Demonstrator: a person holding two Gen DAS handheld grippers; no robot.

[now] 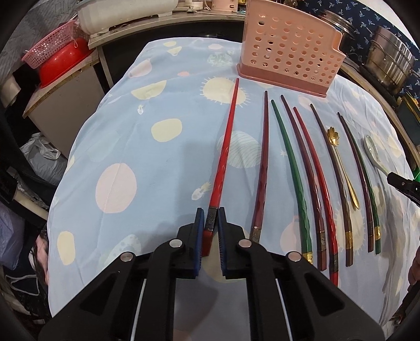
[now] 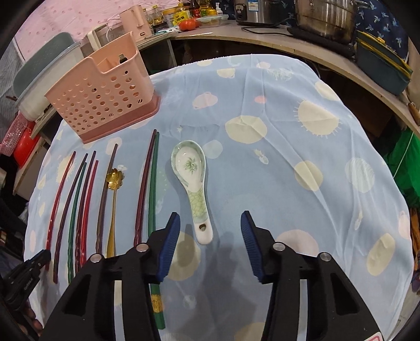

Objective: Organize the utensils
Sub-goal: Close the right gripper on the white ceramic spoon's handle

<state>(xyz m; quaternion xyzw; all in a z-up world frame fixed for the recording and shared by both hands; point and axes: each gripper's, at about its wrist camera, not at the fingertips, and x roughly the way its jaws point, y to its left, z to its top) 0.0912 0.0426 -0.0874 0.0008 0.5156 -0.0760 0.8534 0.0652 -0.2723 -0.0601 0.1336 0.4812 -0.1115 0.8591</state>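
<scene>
My left gripper [image 1: 210, 221] is shut on the handle end of a bright red chopstick [image 1: 225, 147], which points toward the pink perforated utensil holder [image 1: 288, 47] at the far side. Several more chopsticks [image 1: 288, 162] in red, maroon, green and brown lie in a row to its right, with a gold flower spoon [image 1: 338, 162] among them. My right gripper [image 2: 210, 230] is open above the cloth, its jaws either side of the handle of a white and green ceramic spoon [image 2: 193, 183]. The holder [image 2: 105, 91] stands at the far left in the right wrist view.
The table has a light blue spotted cloth [image 1: 147, 147]. A pink basket and red bowl [image 1: 57, 60] sit on a low shelf to the left. Steel pots [image 2: 325, 15] and bottles stand on the curved counter behind. The table's edges drop off left and right.
</scene>
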